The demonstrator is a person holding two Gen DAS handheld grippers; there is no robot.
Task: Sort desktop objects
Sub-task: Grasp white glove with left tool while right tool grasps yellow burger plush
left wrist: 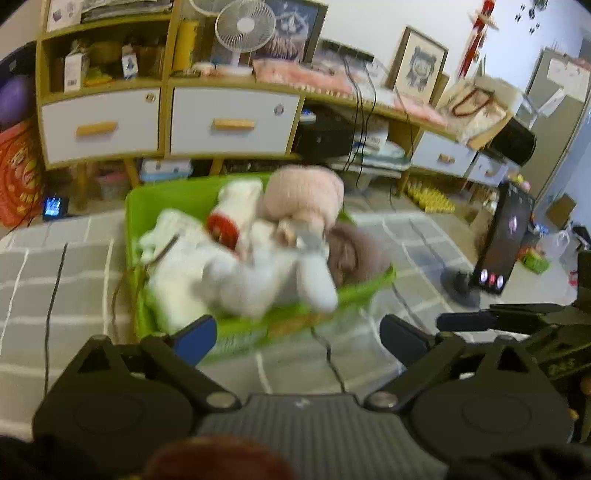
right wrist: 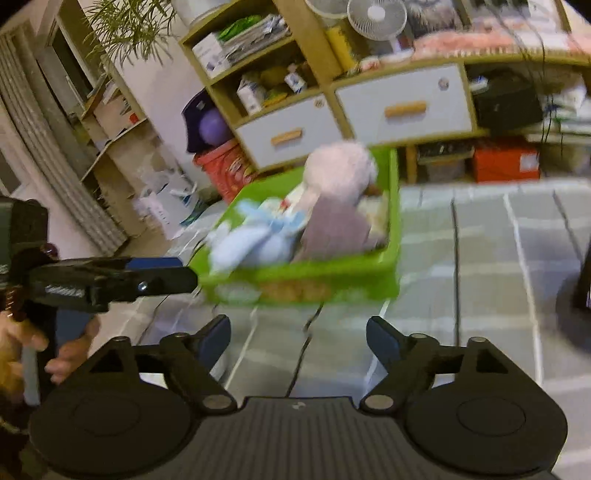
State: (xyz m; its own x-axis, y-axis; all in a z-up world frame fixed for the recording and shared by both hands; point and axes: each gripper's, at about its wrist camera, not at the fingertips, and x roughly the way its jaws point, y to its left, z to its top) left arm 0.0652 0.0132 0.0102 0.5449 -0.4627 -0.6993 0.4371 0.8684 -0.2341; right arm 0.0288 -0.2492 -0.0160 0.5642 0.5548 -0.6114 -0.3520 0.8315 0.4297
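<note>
Ahead of both wide-open, empty grippers, left gripper (left wrist: 297,339) and right gripper (right wrist: 298,338), soft, light plush toys (left wrist: 240,273) fill a green plastic basket (left wrist: 166,195); a limb is judged easiest pinched.

1. The left gripper (left wrist: 297,336) has its 2 fingers spread wide and holds nothing.
2. The right gripper (right wrist: 298,334) is spread wide too, also holding nothing.

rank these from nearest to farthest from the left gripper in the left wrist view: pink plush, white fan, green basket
1. green basket, on the grey checked cloth just ahead of the left gripper
2. pink plush, at the basket's far end
3. white fan, up on the shelf unit behind
</note>
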